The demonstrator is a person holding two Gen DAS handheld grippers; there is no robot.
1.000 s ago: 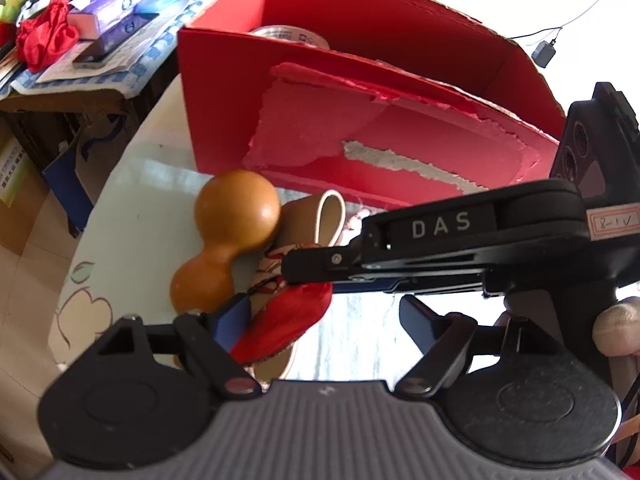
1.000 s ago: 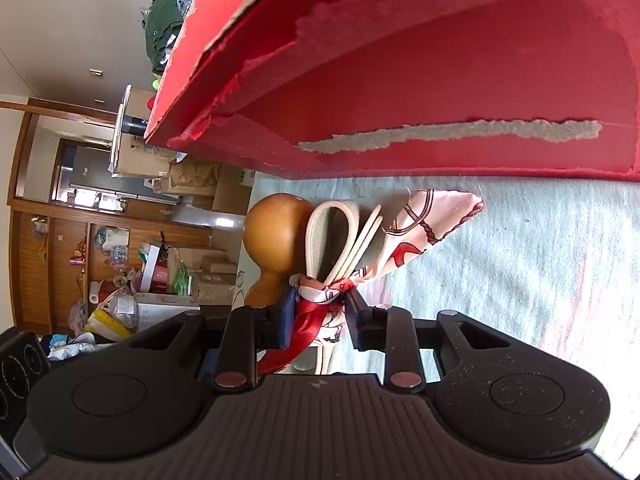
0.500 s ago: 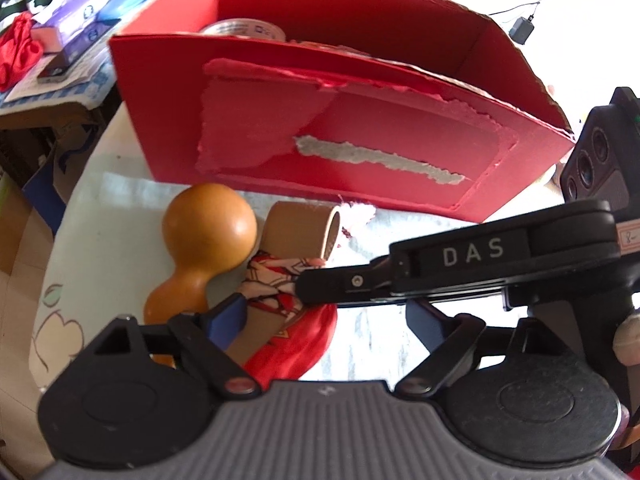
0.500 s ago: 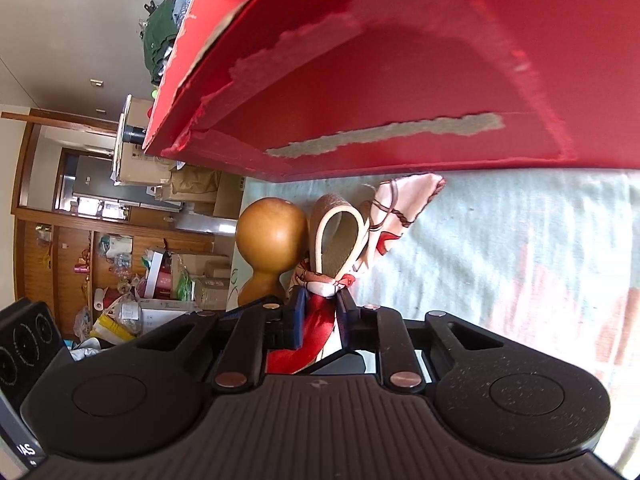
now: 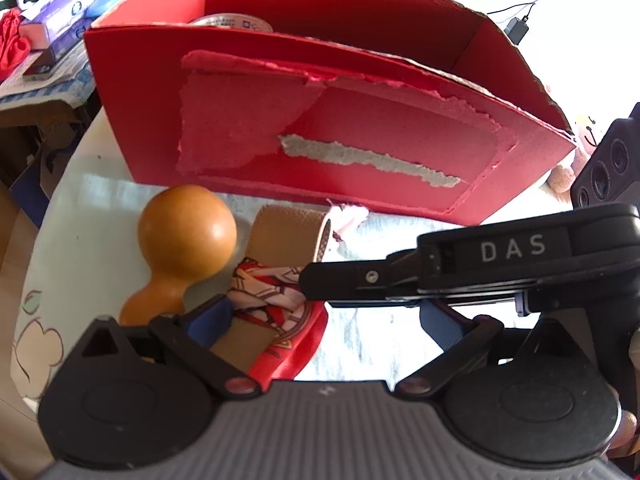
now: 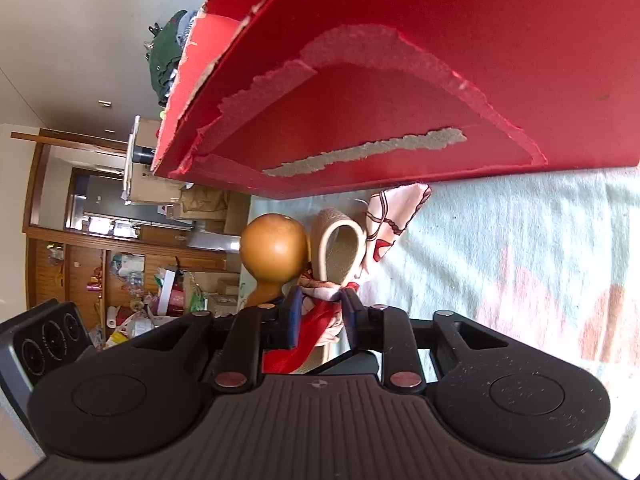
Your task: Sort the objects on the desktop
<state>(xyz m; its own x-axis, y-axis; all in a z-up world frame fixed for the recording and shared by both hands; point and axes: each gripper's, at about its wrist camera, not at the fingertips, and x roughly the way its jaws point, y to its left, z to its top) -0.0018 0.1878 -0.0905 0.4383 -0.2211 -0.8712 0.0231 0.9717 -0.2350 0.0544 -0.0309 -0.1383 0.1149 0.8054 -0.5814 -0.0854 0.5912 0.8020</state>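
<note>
A tan leather strap loop with a red and white patterned scarf knotted around it lies on the pale tablecloth, just in front of the red cardboard box. A brown wooden gourd touches the strap's left side. My right gripper reaches in from the right and is shut on the scarf knot. My left gripper is open, its fingers either side of the strap and scarf. The right wrist view shows the gourd, the strap loop and a loose scarf end below the box wall.
A tape roll sits inside the box. The table's rounded edge runs down the left, with a cluttered side table beyond it. A charger and cable hang at the far right.
The right gripper's fingers have closed in on the scarf knot. Both cameras have drawn back a little from the box, which now shows more of its front wall.
</note>
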